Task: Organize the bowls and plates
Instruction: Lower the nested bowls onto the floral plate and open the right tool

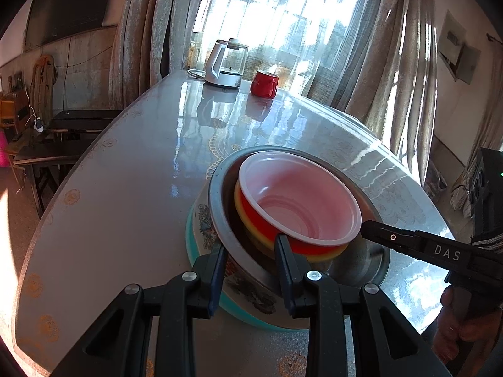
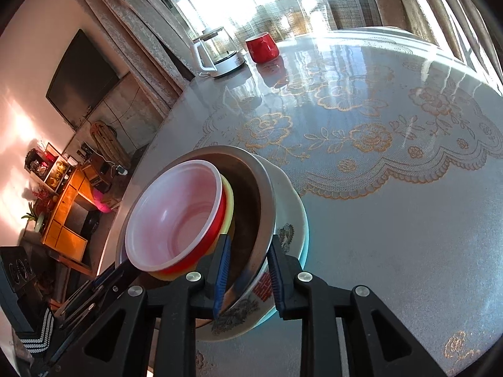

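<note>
Steel bowl (image 1: 361, 267), nesting plastic bowls (image 1: 298, 194), has both grippers (image 1: 251, 251) (image 2: 248, 251) straddling its rim to steady the stack; whether they clamp it is unclear.

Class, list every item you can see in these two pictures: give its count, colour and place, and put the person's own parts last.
Table: one, grey with gold flowers, under everything.
Plastic bowl: one, red outside, white inside, top of stack.
Yellow bowl: one, under the red one.
Steel bowl: one, silver, holding both.
Patterned bowl: one, white, bottom of stack.
Teal plate: one, beneath the stack.
Kettle: one, white and clear, far edge.
Mug: one, red, beside kettle.
Left tongs: black, astride the steel rim.
Right tongs: black, astride the opposite rim.
Hand: one, holding right tongs.
</note>
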The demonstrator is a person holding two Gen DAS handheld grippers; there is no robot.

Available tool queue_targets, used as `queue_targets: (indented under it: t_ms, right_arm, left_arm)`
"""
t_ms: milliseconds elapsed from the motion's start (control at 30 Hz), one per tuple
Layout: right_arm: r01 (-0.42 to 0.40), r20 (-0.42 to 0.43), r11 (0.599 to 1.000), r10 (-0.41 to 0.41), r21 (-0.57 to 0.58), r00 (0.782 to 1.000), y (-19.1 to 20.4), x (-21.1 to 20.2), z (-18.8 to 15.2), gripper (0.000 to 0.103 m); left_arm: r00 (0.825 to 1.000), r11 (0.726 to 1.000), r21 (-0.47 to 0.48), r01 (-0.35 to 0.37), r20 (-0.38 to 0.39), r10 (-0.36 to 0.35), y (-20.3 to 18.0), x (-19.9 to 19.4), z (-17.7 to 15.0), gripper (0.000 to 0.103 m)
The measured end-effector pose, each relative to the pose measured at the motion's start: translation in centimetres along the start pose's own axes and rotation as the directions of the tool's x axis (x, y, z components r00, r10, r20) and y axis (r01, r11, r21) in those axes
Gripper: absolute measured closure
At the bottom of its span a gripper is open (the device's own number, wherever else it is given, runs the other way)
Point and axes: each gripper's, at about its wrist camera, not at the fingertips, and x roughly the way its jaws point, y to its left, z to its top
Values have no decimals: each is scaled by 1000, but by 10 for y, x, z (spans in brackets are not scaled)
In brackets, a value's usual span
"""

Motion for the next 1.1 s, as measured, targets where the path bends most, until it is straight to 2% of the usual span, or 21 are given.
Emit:
queue_targets:
  t_ms: [133, 333, 567, 1100]
  right_arm:
    - [16, 12, 1000, -16, -18, 1000, 3, 3, -2, 84]
    - [-21, 15, 1000, 21, 2, 1000, -3, 3, -3, 83]
    - [-12, 50, 1000, 13, -16, 999, -3, -5, -10, 78]
    - [-26, 65, 999, 27, -24, 998, -3, -13, -16, 76]
  left_arm:
    - [1000, 1000, 6, -16, -1, 16, -1, 1, 1, 72]
    - [999, 999, 26, -37, -2, 37, -4, -1, 0, 68]
    - [998, 996, 62, -58, 10, 58, -8, -7, -6, 54]
    - [996, 995, 65, -76, 39, 74, -5, -21, -13, 46]
